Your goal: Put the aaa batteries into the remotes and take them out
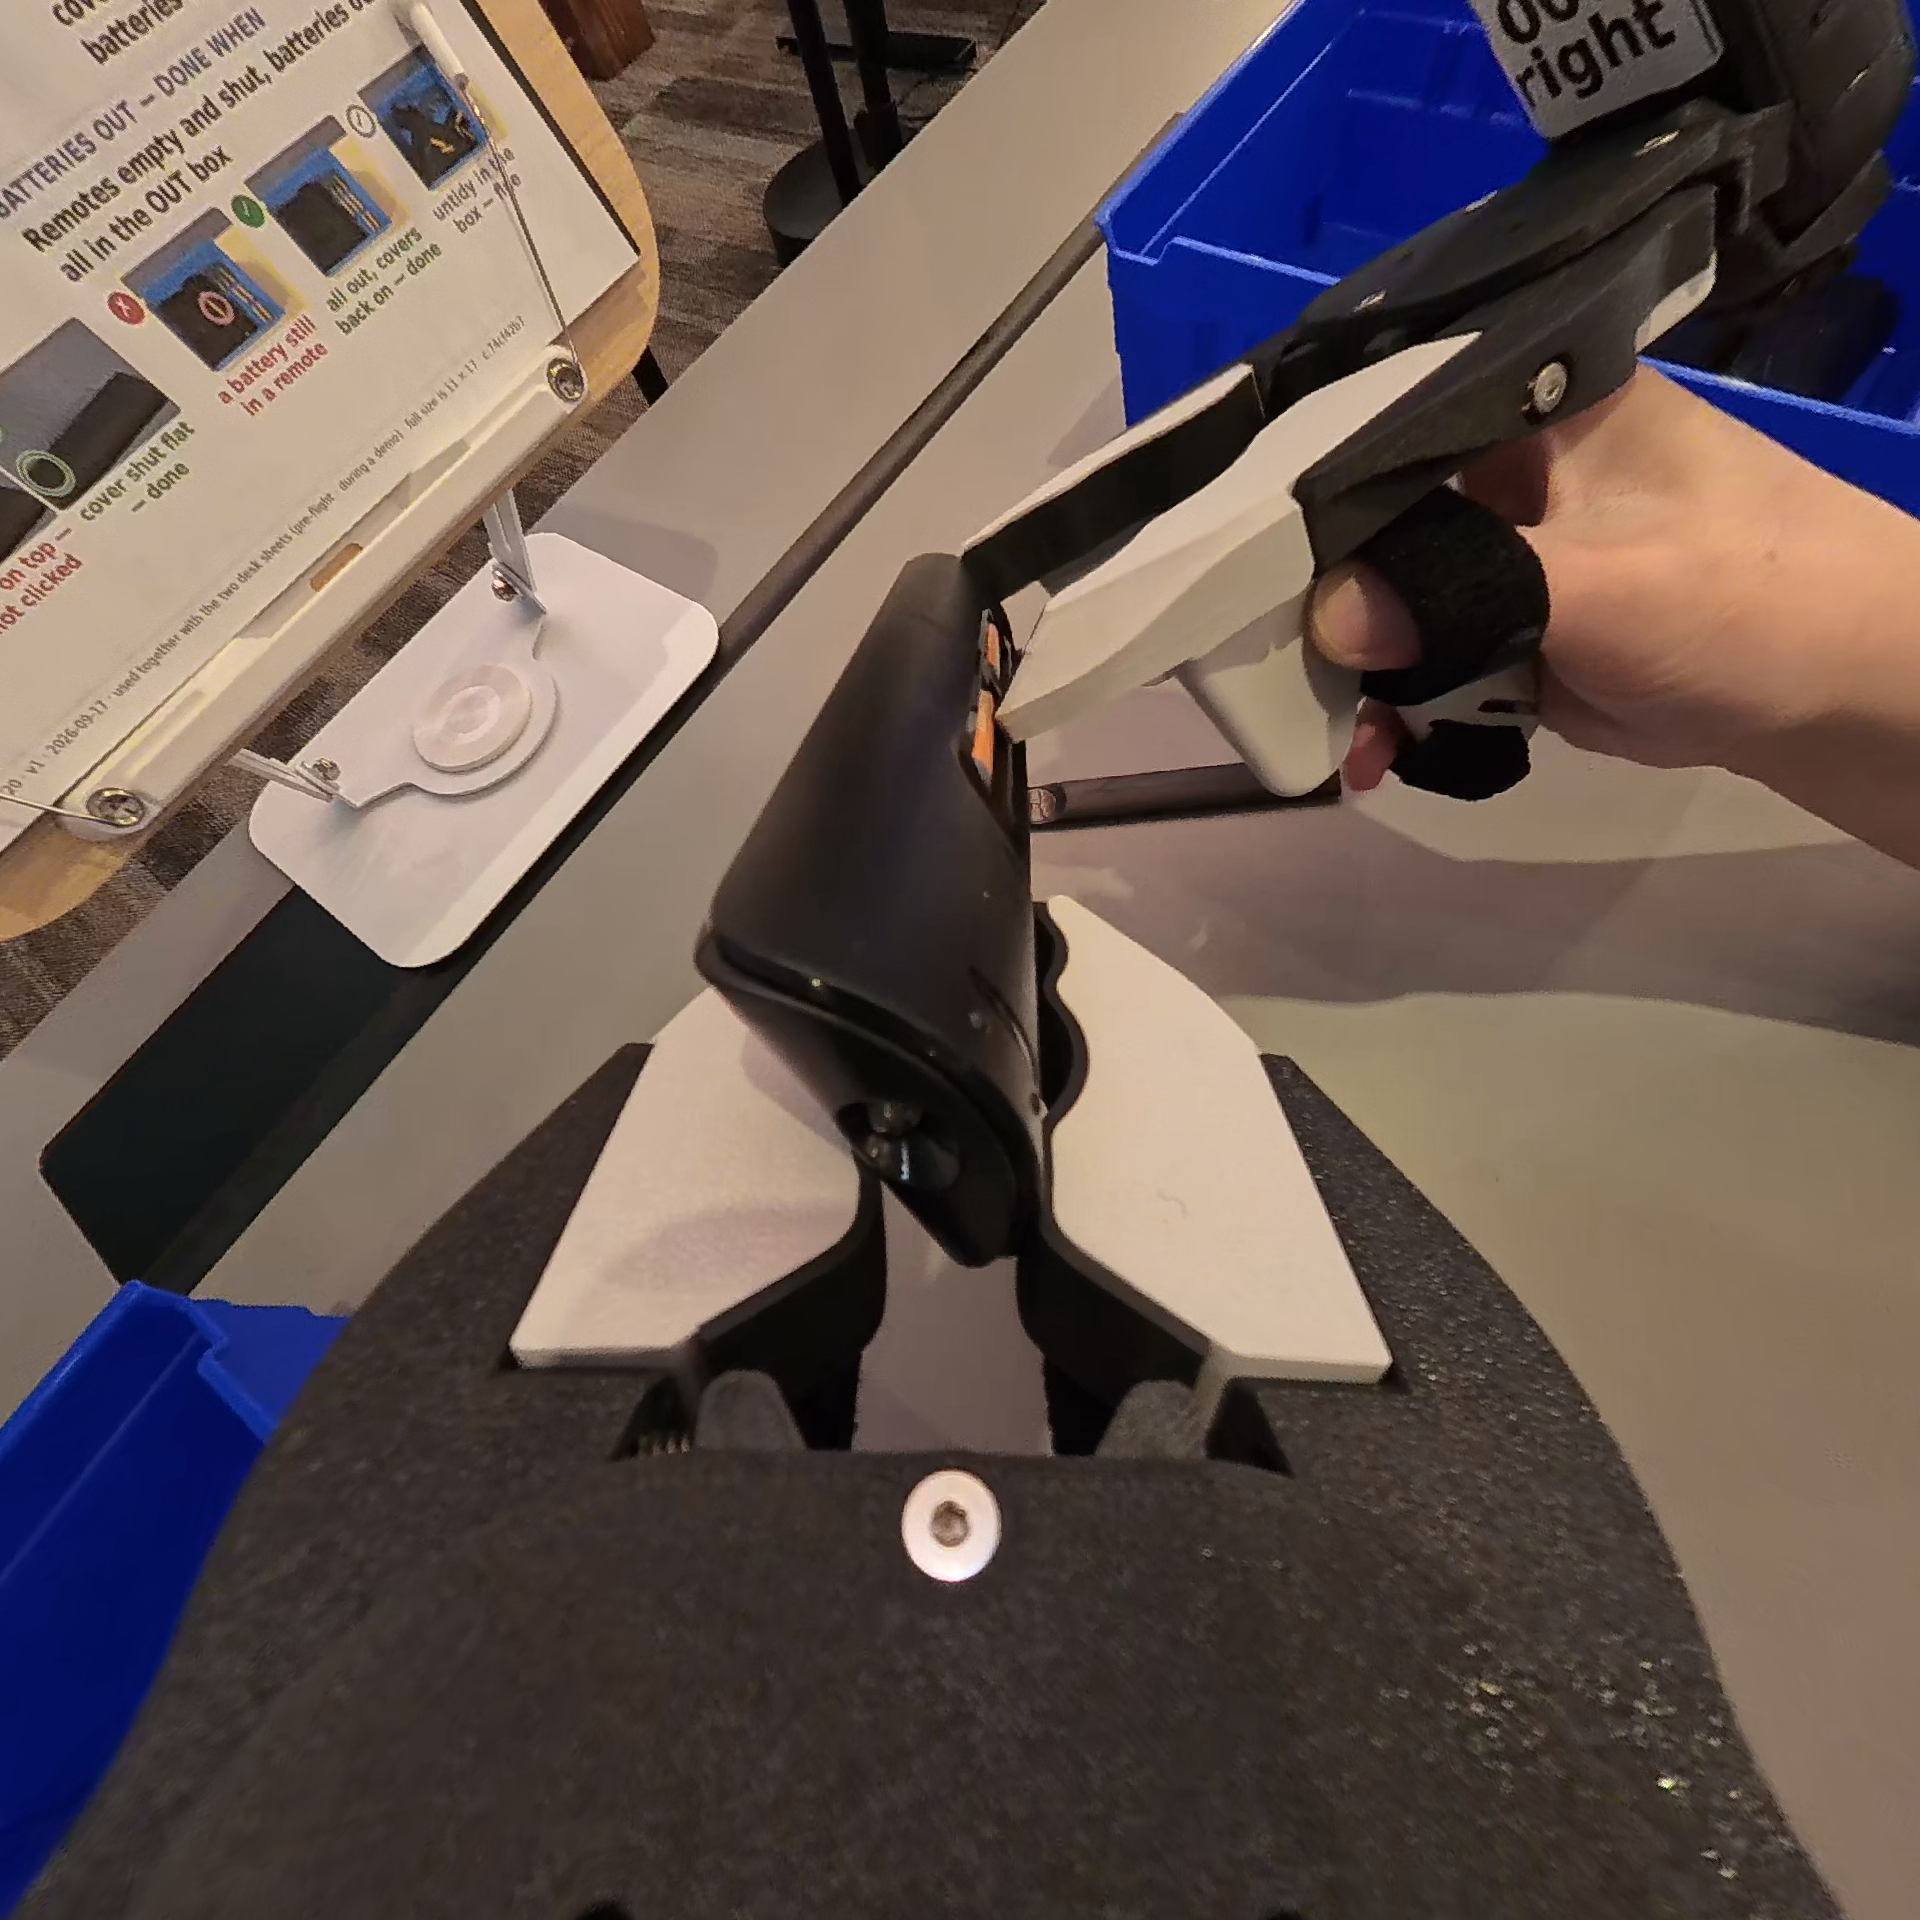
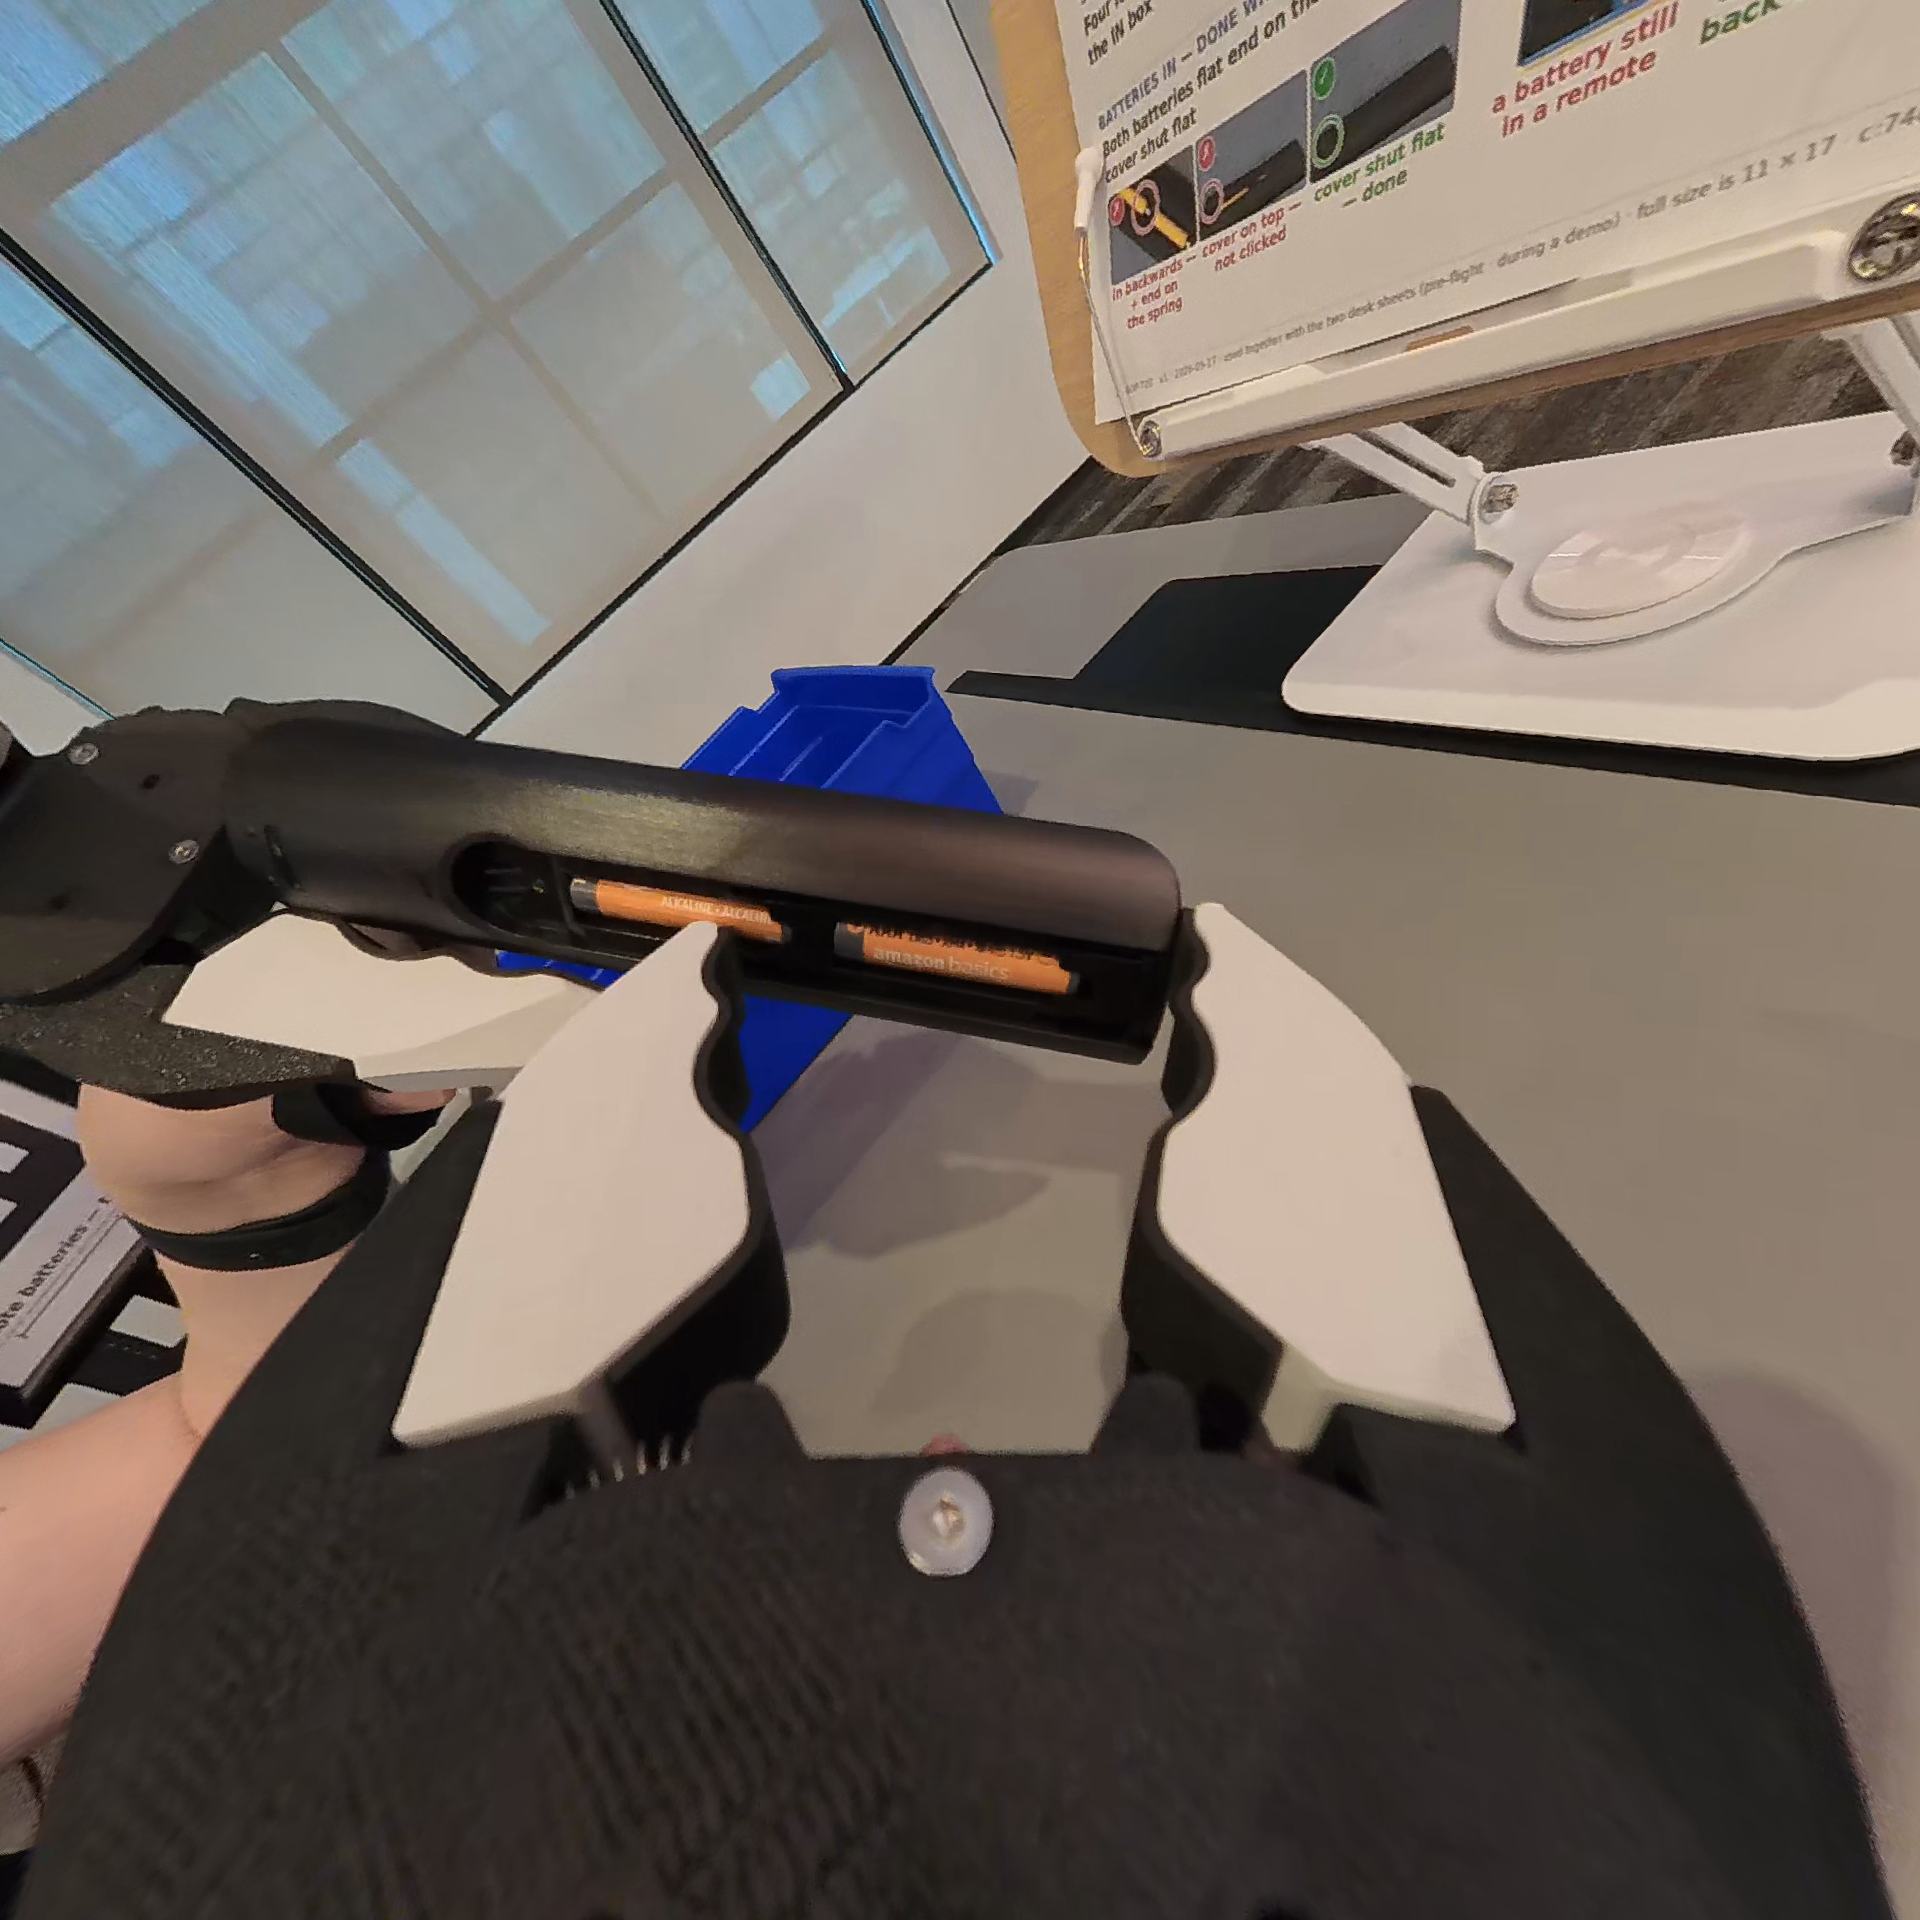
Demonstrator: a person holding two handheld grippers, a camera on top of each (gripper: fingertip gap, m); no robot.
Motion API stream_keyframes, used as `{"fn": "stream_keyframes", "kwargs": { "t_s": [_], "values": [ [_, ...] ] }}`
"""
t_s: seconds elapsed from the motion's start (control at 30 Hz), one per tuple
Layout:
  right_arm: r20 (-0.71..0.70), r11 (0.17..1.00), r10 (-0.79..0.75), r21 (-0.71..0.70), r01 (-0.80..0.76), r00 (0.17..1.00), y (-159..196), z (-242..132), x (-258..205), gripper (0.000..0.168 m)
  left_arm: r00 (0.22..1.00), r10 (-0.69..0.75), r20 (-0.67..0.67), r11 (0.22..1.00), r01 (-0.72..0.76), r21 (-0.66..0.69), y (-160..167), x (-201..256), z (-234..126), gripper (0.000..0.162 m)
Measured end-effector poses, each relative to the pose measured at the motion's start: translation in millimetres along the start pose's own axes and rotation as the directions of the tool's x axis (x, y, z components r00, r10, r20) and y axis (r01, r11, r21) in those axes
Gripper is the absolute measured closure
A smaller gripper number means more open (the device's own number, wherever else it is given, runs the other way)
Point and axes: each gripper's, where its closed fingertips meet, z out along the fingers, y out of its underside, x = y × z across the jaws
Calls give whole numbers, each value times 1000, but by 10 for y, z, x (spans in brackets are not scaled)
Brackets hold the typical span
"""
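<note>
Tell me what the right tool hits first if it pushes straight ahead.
Most likely the orange batteries in the open compartment of the black remote. The right tool is open with its tips at the compartment's edge; depth is unclear.

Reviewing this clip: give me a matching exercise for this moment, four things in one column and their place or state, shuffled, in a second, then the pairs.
Things
1. remote
2. batteries
3. right gripper
4. blue bin

Places or states
A. open, fingertips at the battery compartment
B. clamped at one end in the left gripper, held above the table
C. on the grey table, behind the remote
D. orange, lying in the uncovered compartment

Pairs: 1-B, 2-D, 3-A, 4-C
</note>
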Motion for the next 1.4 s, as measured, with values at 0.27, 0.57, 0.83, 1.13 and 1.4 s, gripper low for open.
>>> {"fn": "stream_keyframes", "kwargs": {
  "t_s": [0.27, 0.57, 0.83, 1.13, 1.4],
  "values": [
    [-7, 1000, 14, 11, -14, 1000, -7, -13, 16, 87, 1000, -1, 2, 1000, 1, -5, 9, 8, 18, 136],
    [6, 1000, -6, 4, 6, 1000, -59, -67, 5, 94, 1000, 0, -7, 1000, 0, 23, -41, 36, -5, 136],
    [3, 1000, -11, 16, 11, 1000, -88, -90, 1, 99, 1000, -1, -15, 999, 2, 32, -55, 48, -17, 136],
    [-107, 994, -89, 46, 94, 990, -116, -118, 66, 99, 999, 32, 10, 999, -32, 38, -76, 89, 45, 136],
    [-38, 997, -25, 78, 28, 999, -154, -101, -23, 92, 1000, -7, -1, 994, 7, 109, -150, 14, 1, 137]
  ]
}}
